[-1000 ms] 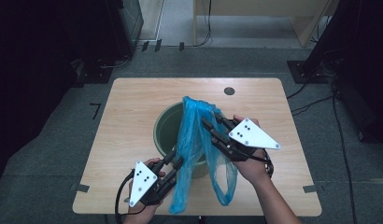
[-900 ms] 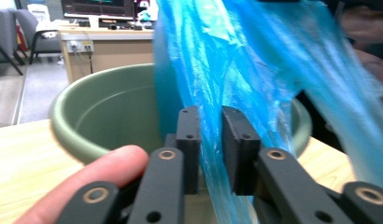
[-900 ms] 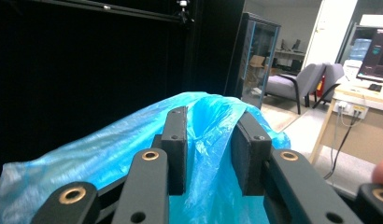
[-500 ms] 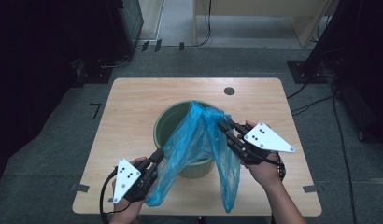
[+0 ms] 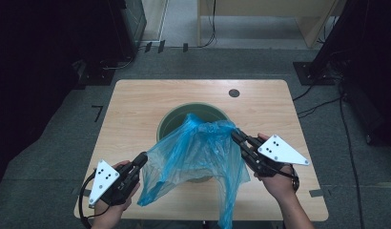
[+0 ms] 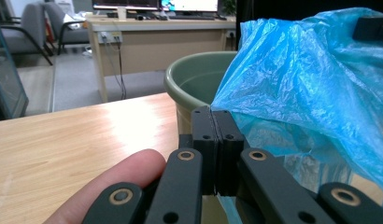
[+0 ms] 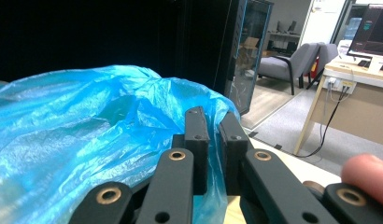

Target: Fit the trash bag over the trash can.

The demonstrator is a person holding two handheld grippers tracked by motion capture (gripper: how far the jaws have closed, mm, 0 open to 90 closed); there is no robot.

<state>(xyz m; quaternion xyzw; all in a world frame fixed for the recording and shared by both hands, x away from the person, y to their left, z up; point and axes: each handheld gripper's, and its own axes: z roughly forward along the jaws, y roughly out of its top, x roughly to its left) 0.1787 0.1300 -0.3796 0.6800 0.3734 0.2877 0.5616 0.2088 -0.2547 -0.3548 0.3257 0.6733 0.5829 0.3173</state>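
A: Holding a blue plastic bag [image 5: 198, 150] stretched between both claws, above and in front of the green bin [image 5: 170, 124] at mid-bench [image 5: 136, 102]. Left claw [image 5: 142, 160] pinched tight on the bag's near-left edge; jaws pressed flat together in the left gripper view, film [image 6: 311, 79] running out from between them.

B: Right claw [image 5: 236, 137]?

A: Clamped on the far-right rim of the bag. Jaws slightly apart in the right gripper view, film [image 7: 87, 121] bunched between and behind them.

B: Risks from here?

A: Probably tearing at either pinch point if pulled wider; thin film, small contact area. Possibly slipping out of the right claw, given that looser bunch. Also snagging on the bin rim, or tipping a light bin if dragged across it.

B: Materials?

A: Bag: translucent, crinkled, glossy, limp, one handle loop hanging past the bench's near edge. Bin: round, smooth matte plastic, rolled lip, apparently empty. Bench: pale wood-grain laminate, rounded corners.
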